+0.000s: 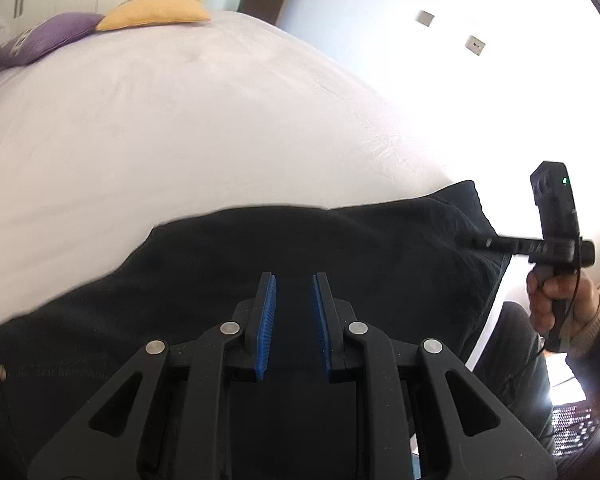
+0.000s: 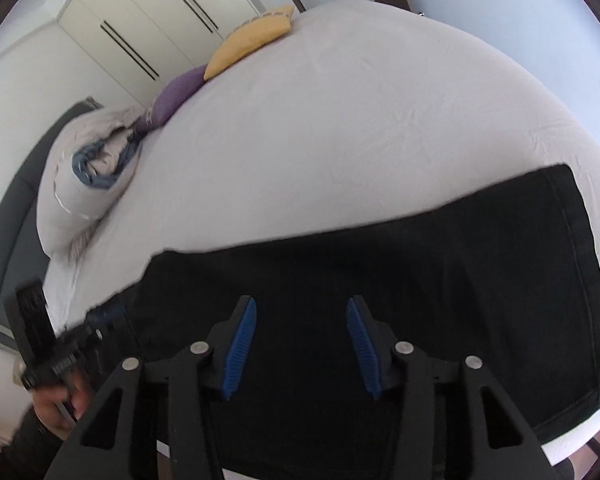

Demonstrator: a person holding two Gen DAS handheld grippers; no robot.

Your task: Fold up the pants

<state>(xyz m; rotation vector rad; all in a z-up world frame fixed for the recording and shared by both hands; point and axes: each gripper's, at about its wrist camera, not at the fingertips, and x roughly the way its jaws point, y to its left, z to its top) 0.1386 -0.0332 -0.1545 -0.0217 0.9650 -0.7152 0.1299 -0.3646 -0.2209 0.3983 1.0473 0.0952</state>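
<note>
Garment: black pants (image 2: 380,280) spread flat along near edge of bed (image 1: 180,120), one short end square at far right in right wrist view, long far edge running roughly straight across pale sheet.
Fold status: judged partly folded, lying as one broad band; further fold across length apparently outstanding.
Left gripper (image 1: 294,312): jaws narrowly apart, blue pads (image 1: 266,328) clear of cloth on both sides, nothing pinched; poised over dark fabric, pointing steeply down.
Right gripper (image 2: 302,340): jaws about half open, nothing between them; hanging over middle of pants, no contact visible. Also visible from left wrist view at far right, held in a hand (image 1: 556,304), tips near cloth's right end.
Surroundings: yellow cushion (image 1: 156,10) and purple cushion (image 1: 48,38) at head of bed, bundled duvet (image 2: 88,176) beside them, all well apart from garment.
Recommended approach: set each gripper at one corner of same short end, pinch through all layers, not top layer alone.
Lift: raise both corners together, keep edge taut between them, carry over to opposite end.
Alignment: match edges before letting go; smooth towards fold line.
Risk: uneven pinch likely to drag lower layer and skew stack.
</note>
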